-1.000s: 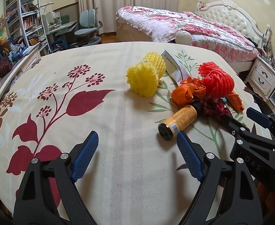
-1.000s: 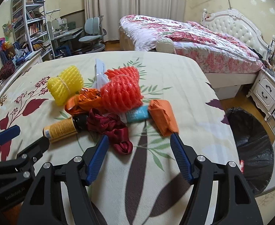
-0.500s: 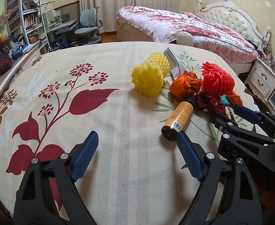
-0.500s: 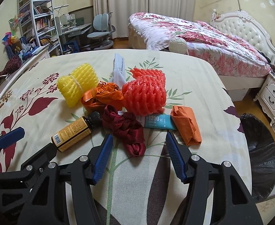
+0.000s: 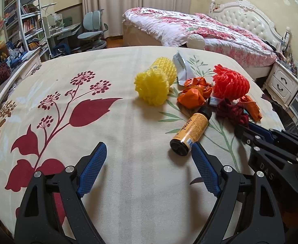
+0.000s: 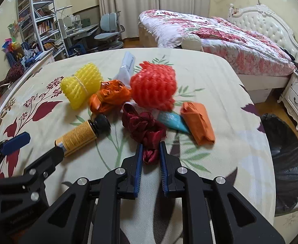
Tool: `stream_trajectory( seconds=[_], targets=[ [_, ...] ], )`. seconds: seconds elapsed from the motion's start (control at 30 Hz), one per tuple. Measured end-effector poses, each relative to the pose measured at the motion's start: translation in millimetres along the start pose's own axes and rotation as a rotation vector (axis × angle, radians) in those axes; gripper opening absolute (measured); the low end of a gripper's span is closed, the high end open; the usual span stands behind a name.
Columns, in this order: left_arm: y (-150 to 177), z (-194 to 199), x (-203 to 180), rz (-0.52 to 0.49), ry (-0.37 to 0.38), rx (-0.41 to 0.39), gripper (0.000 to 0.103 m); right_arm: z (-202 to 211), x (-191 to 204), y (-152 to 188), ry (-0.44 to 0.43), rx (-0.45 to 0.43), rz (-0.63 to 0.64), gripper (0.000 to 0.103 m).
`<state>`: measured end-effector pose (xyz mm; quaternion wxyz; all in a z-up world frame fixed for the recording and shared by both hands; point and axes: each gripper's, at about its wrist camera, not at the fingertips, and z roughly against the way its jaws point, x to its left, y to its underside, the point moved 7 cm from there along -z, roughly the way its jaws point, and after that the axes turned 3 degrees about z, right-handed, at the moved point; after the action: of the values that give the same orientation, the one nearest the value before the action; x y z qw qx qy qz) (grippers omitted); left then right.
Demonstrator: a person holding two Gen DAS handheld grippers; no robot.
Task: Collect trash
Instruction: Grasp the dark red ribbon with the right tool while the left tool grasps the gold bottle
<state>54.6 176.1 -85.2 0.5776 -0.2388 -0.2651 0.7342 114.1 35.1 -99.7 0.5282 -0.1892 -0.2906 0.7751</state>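
Trash lies in a heap on a flower-printed cloth. My right gripper (image 6: pixel 151 152) is shut on the near end of a crumpled dark red ribbon (image 6: pixel 144 127). Beyond it sit a red foam net (image 6: pixel 154 86), a yellow foam net (image 6: pixel 80 84), an orange wrapper ball (image 6: pixel 108 98), an orange packet (image 6: pixel 197 122), a blue packet (image 6: pixel 172 121) and a white wrapper (image 6: pixel 126 67). An orange bottle (image 5: pixel 190 131) with a black cap lies on its side just beyond my left gripper (image 5: pixel 149 162), which is open and holds nothing. The right gripper's fingers (image 5: pixel 259 131) meet at the red ribbon (image 5: pixel 232 110) in the left wrist view.
A black-lined trash bin (image 6: pixel 285 162) stands on the floor off the surface's right edge. A bed (image 6: pixel 220 36) and white nightstand (image 6: pixel 297 95) are behind, with shelves (image 6: pixel 37 20), a desk and a chair (image 6: pixel 108 30) at back left. Bare cloth (image 5: pixel 67 101) spreads left of the heap.
My right gripper has closed from wide open onto the dark red ribbon, after nudging in toward it. The left gripper has stayed open in place.
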Motion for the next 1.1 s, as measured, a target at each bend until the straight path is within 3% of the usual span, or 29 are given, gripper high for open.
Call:
stream_trajectory(
  seconds=[0.3,0.47,0.6,0.8,0.87,1.1],
  targets=[
    [-9,-12,-23,-0.053,0.037,0.008,0.082,15,-21,20,0.024,0.010,-0.036,0.017],
    [-9,-23,-33,-0.082,0.066,0.050,0.052,15,-24,17,0.036,-0.001,-0.036,0.022],
    [-6,-22,-37,-0.103,0.086,0.052,0.038,15,-21,11,0.036,-0.015,-0.021,0.042],
    [-4,-20,-41,-0.118,0.098,0.044,0.029,9,-15,5,0.035,-0.012,0.002,0.042],
    [-3,-19,-41,-0.117,0.103,0.044,0.027,6,-13,7,0.035,-0.004,0.011,0.031],
    [3,-12,-37,-0.095,0.120,0.049,0.026,12,-14,12,0.033,-0.010,-0.002,0.029]
  ],
)
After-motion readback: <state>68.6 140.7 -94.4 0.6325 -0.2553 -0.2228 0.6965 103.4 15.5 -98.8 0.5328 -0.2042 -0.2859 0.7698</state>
